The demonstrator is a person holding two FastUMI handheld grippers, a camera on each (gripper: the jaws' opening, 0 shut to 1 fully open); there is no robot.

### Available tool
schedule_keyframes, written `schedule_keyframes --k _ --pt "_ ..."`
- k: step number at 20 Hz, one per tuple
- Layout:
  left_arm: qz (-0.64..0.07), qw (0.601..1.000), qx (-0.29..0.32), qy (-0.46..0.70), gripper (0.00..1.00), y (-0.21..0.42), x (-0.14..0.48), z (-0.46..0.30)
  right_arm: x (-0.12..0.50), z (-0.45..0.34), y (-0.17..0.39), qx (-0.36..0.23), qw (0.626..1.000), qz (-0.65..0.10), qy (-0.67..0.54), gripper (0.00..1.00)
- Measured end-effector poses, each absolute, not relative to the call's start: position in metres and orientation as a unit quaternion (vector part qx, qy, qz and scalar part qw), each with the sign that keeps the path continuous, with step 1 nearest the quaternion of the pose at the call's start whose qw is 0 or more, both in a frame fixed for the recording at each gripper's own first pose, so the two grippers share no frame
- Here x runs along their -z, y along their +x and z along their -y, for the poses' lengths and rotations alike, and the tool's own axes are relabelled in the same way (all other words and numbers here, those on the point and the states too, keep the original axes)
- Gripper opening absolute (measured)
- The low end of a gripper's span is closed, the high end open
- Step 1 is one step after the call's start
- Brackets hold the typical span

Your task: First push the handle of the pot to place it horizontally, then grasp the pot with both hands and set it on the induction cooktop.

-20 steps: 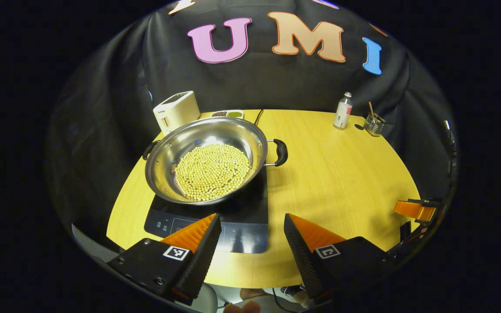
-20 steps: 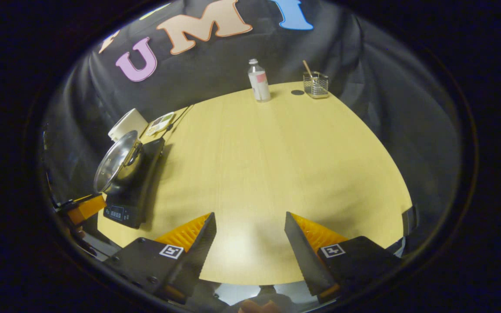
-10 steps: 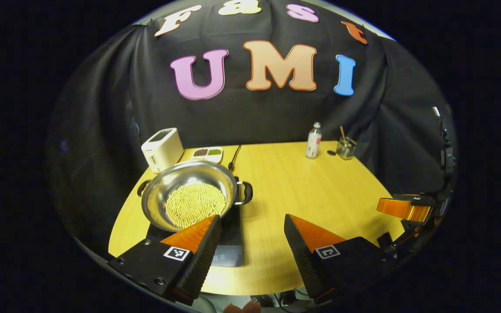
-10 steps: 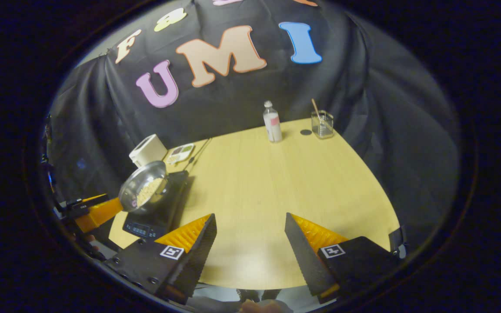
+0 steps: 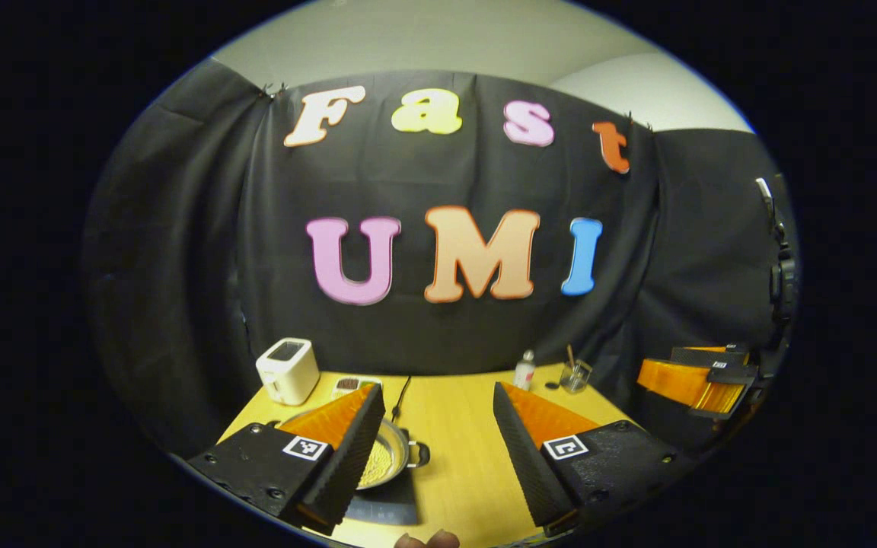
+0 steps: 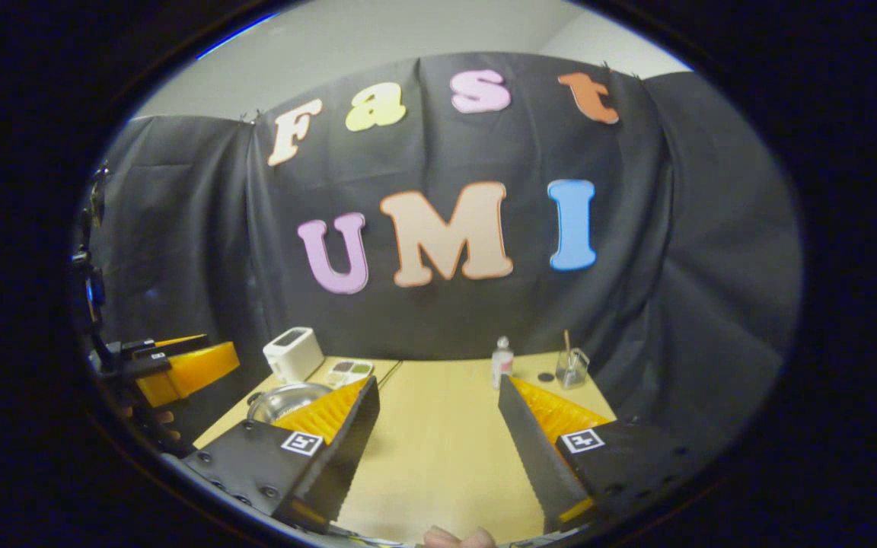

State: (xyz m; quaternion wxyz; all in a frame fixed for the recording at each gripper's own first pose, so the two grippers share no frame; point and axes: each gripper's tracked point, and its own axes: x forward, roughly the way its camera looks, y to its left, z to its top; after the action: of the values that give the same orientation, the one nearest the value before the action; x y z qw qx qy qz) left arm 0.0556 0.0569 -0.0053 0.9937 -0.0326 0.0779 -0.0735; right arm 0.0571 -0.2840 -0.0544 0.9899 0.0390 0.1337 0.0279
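Observation:
The steel pot holding pale beans sits on the black induction cooktop, with its black side handle pointing right. My left gripper hovers open and empty, well back from the pot, and its left finger hides much of the pot. In the right gripper view the pot lies low at the left, partly behind a finger. My right gripper is open and empty above the wooden table. Each gripper also shows in the other's view, the right gripper at the right edge and the left gripper at the left edge.
A white toaster and a small divided dish stand at the table's back left, with a black cable beside them. A bottle and a glass holder stand at the back right. The black cloth wall rises behind.
Both grippers have drawn back from the table and tilted upward, so the pot and table have sunk low and small in both views. The pot stays on the cooktop.

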Motion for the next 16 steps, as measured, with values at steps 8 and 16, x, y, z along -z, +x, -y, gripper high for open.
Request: schedule_keyframes --k 8,16 --pt "0.026 0.998 0.061 -0.013 0.82 0.036 -0.077 -0.081 -0.034 0.273 0.031 -0.014 0.999 -0.037 0.032 0.97" --pt "-0.011 0.996 0.077 -0.050 0.87 0.017 -0.042 -0.077 -0.006 0.261 0.004 -0.006 0.998 -0.062 0.004 0.94"
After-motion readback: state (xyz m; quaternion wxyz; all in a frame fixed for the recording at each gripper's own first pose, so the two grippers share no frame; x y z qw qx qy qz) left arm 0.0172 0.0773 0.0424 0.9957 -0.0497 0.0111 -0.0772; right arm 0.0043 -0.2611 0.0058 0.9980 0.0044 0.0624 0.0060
